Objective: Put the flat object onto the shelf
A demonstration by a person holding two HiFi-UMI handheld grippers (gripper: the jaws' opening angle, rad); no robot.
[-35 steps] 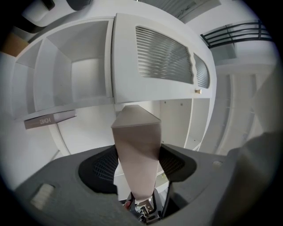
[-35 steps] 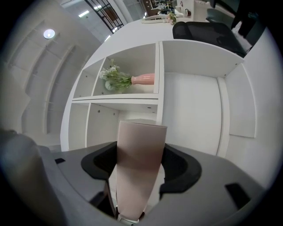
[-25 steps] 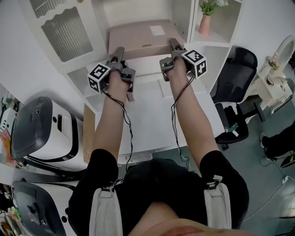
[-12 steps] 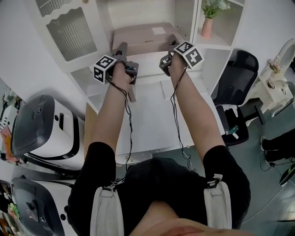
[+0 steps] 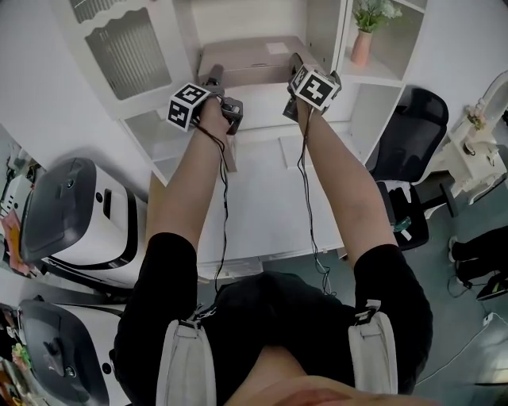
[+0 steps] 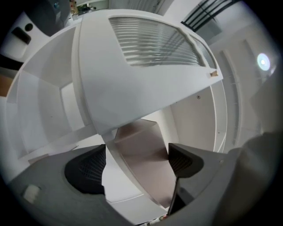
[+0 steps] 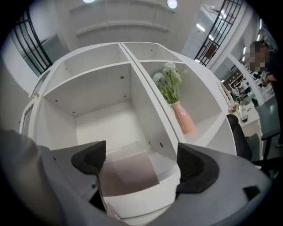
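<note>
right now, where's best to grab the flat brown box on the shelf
Probably its near front edge, coming straight in from the front: the flat brown box lies flat in the shelf compartment, whose side walls close off its sides.

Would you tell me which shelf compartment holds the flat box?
The middle compartment, left of the one with the pink vase; the brown box lies on its floor.
</note>
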